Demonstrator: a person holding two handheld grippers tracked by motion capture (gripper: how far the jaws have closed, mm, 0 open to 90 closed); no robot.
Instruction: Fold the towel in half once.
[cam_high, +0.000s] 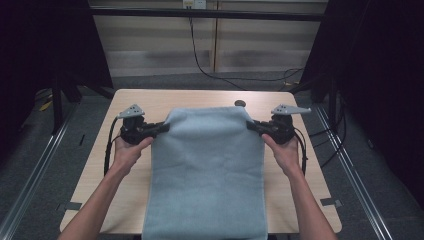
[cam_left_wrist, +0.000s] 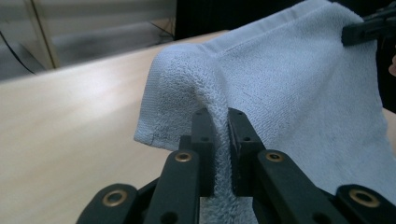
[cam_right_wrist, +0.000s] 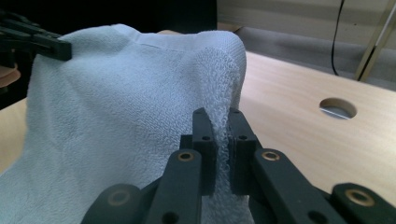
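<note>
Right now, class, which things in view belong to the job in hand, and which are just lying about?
In the job: towel; left gripper and right gripper, jaws shut on its far corners.

Lying about: black cable on the floor; round hole in the table.

The blue towel (cam_high: 207, 170) covers the middle of the table (cam_high: 100, 190) from far to near, held up at its far corners by the left gripper (cam_high: 164, 127) and right gripper (cam_high: 250, 125). Bare wood runs down the left and right sides. The far edge is bare too, apart from a small round hole (cam_high: 240, 103) far right.
</note>
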